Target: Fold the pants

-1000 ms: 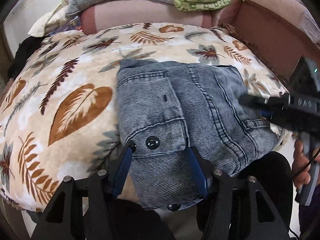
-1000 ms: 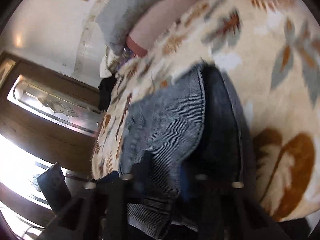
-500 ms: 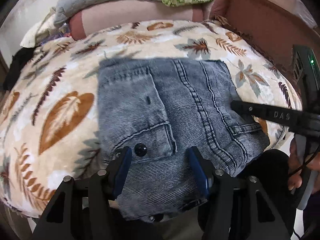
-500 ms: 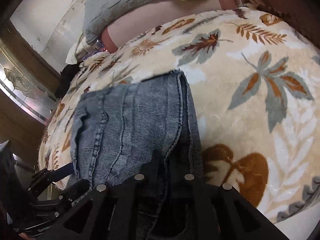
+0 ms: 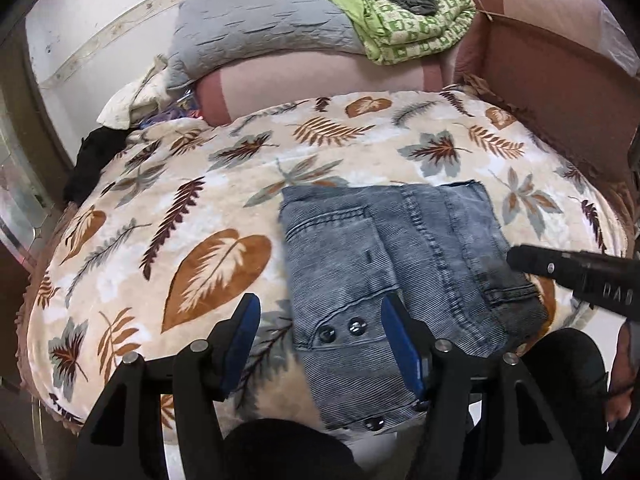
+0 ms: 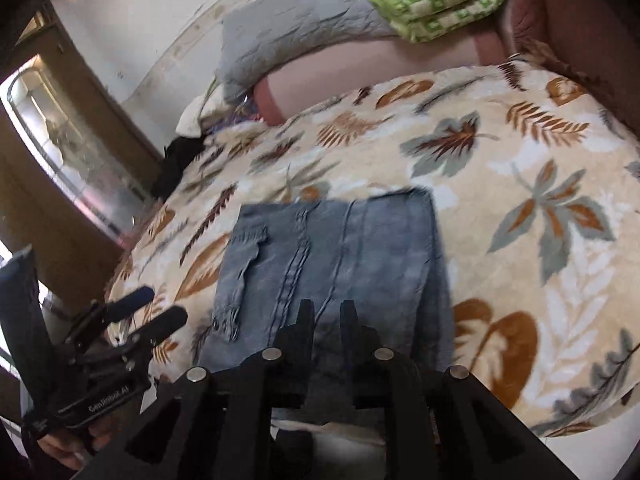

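The grey-blue jeans (image 5: 400, 248) lie folded into a flat rectangle on the leaf-print blanket (image 5: 208, 208), snap buttons at the near edge. My left gripper (image 5: 322, 320) hovers over that near left corner. Its blue pads are opening and stand wide, touching no cloth. In the right wrist view the jeans (image 6: 340, 248) lie just ahead of my right gripper (image 6: 327, 312). A narrow gap shows between its fingers, with nothing in it. One right finger (image 5: 560, 268) juts over the jeans' right side. The left gripper (image 6: 166, 303) shows at lower left.
A grey pillow (image 5: 260, 28) and a green patterned blanket (image 5: 416, 24) are piled at the back. A brown upholstered wall (image 5: 540, 72) borders the right. Black cloth (image 5: 88, 160) lies at the left edge. The blanket drops off at the near edge.
Both grippers have drawn back and risen from the jeans. The left pads no longer straddle the snap-button hem. The right gripper has left the jeans' fold and rolled level.
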`<control>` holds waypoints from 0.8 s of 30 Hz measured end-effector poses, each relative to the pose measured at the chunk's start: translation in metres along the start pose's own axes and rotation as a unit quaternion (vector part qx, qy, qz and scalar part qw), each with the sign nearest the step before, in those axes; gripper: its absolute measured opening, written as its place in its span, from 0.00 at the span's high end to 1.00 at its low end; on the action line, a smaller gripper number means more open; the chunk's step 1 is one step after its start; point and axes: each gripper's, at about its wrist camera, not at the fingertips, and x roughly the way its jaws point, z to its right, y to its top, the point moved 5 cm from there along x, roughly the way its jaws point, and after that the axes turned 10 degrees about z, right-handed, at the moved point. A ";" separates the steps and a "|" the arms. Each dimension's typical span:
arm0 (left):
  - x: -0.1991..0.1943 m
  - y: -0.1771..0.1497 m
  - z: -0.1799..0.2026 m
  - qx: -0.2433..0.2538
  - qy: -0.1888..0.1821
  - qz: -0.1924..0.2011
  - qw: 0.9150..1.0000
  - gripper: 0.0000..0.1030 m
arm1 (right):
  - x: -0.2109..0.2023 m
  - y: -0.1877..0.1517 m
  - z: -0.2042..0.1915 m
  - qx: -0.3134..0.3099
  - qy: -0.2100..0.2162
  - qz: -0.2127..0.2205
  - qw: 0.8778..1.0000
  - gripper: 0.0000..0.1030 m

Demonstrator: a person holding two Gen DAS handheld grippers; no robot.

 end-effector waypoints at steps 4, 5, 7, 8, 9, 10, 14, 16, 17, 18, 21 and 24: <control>0.008 -0.011 -0.010 -0.006 0.013 -0.015 1.000 0.38 | 0.016 -0.016 -0.010 -0.022 -0.012 -0.032 0.999 0.85; 0.010 -0.014 -0.011 -0.008 0.016 -0.020 1.000 0.38 | 0.020 -0.020 -0.011 -0.027 -0.018 -0.040 0.999 0.85; 0.021 -0.023 -0.015 -0.008 0.023 -0.034 0.999 0.38 | 0.027 -0.026 -0.011 -0.037 -0.028 -0.051 0.998 0.85; 0.025 -0.026 -0.015 -0.007 0.025 -0.039 0.999 0.38 | 0.029 -0.029 -0.009 -0.039 -0.031 -0.056 0.997 0.84; 0.033 -0.033 -0.016 -0.003 0.030 -0.054 0.998 0.38 | 0.031 -0.031 -0.007 -0.037 -0.032 -0.059 0.997 0.84; 0.040 -0.040 -0.017 0.000 0.033 -0.066 0.997 0.38 | 0.034 -0.034 -0.006 -0.036 -0.033 -0.062 0.997 0.84; 0.052 -0.055 -0.017 -0.008 0.031 -0.077 0.996 0.38 | 0.040 -0.040 -0.005 -0.052 -0.039 -0.069 0.996 0.84; 0.053 -0.055 -0.017 -0.003 0.032 -0.074 0.997 0.37 | 0.042 -0.041 -0.005 -0.055 -0.040 -0.068 0.995 0.84; 0.053 -0.054 -0.017 -0.001 0.032 -0.074 0.997 0.36 | 0.042 -0.041 -0.005 -0.054 -0.040 -0.068 0.995 0.84; 0.052 -0.054 -0.018 -0.003 0.032 -0.075 0.997 0.36 | 0.042 -0.040 -0.005 -0.053 -0.039 -0.069 0.995 0.84; 0.049 -0.050 -0.017 -0.004 0.032 -0.070 0.997 0.36 | 0.039 -0.034 -0.006 -0.046 -0.035 -0.077 0.995 0.84; 0.043 -0.039 -0.022 -0.005 0.037 -0.055 0.998 0.36 | 0.032 -0.019 -0.005 -0.036 -0.024 -0.070 0.997 0.84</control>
